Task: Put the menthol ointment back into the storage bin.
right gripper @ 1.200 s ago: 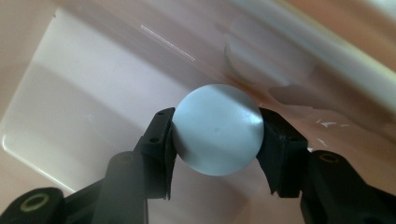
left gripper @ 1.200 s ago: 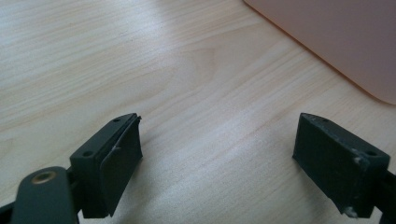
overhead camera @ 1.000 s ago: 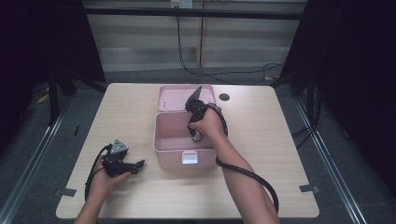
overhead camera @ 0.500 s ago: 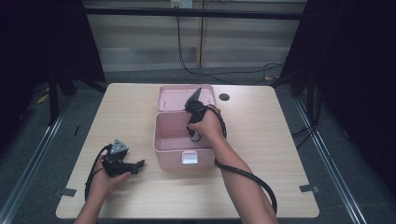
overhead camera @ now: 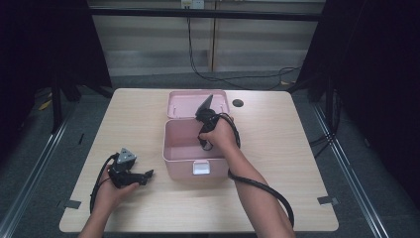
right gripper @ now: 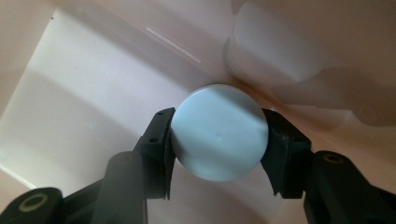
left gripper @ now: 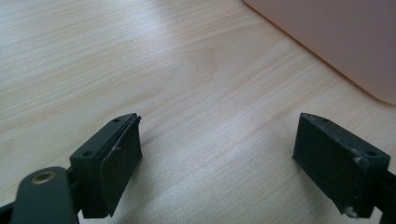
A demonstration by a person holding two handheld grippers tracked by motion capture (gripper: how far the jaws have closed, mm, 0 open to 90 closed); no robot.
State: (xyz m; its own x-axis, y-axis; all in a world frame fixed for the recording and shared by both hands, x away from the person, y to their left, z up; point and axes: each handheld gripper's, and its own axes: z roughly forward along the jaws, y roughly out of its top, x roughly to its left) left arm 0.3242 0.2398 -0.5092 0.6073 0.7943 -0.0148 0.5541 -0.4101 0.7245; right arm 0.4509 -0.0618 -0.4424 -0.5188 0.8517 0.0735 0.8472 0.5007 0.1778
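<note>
A pink box [overhead camera: 181, 161] stands open at the middle of the table, its lid [overhead camera: 185, 101] tipped back behind it. My right gripper [overhead camera: 203, 141] points down into the box. In the right gripper view its jaws press on both sides of a round pale blue cap [right gripper: 218, 132], the top of a container standing inside the box [right gripper: 70, 93]. My left gripper [overhead camera: 148, 174] rests on the wood at the front left, aimed toward the box. Its jaws [left gripper: 215, 163] stand wide apart with bare wood between them, and a corner of the pink box [left gripper: 336, 42] lies ahead.
A dark round hole [overhead camera: 237, 103] sits in the table top at the back right of the lid. The table [overhead camera: 297, 148] is light wood. A black cable [overhead camera: 267, 191] trails from my right gripper along the forearm toward the front edge.
</note>
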